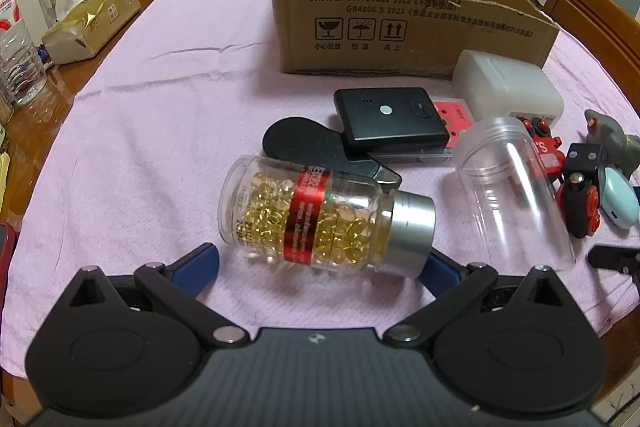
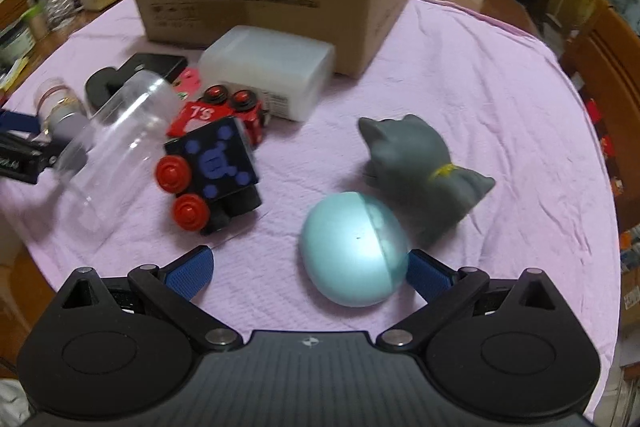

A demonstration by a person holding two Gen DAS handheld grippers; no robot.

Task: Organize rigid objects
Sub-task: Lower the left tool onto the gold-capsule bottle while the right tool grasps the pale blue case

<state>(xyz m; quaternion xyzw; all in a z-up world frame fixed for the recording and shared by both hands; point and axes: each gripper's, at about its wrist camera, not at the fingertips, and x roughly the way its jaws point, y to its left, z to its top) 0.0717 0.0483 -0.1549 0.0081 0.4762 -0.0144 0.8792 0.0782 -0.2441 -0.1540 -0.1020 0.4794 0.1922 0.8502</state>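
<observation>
Partly, capsule bottle [image 1: 326, 217] hides left claw [image 1: 320, 265].

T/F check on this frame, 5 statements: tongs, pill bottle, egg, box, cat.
1. Both tongs are open. True: left tongs and right tongs are both spread wide.
2. The pill bottle stands upright. False: it lies on its side, silver cap toward the right.
3. The teal egg lies between the right tongs' fingers, ungripped. True.
4. The cardboard box is closed. False: its top is open.
5. The grey cat is inside the box. False: it sits on the pink cloth, beside the egg.
</observation>
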